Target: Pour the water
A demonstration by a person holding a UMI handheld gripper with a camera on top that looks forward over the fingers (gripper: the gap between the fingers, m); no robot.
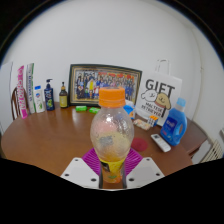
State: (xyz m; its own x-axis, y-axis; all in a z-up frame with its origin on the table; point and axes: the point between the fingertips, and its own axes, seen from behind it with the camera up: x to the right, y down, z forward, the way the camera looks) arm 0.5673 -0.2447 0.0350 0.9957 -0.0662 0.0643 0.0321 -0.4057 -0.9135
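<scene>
Between the fingers: bottle (111, 132), upright on the table (50, 135)
Beyond, at the wall: framed picture (103, 82)
Beyond, left: row of toiletry bottles (38, 94)
Beyond, right: gift box (159, 99), then jug (175, 124)

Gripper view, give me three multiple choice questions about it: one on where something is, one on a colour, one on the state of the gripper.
1. Where is the blue jug?
A. Beyond the bottle, on the table below the GIFT box
B. Between the fingers
C. Among the small bottles beside the framed picture

2. What colour is the bottle's cap?
A. Green
B. Orange
C. White

3. What are the gripper's fingers doing?
A. Open, nothing between them
B. Shut on the remote control
C. Shut on the bottle

Answers: 1 A, the blue jug stands on the table beneath the GIFT box. 2 B, the clear bottle carries an orange cap. 3 C, the gripper has its pink pads pressed against the bottle's base on both sides.
</scene>
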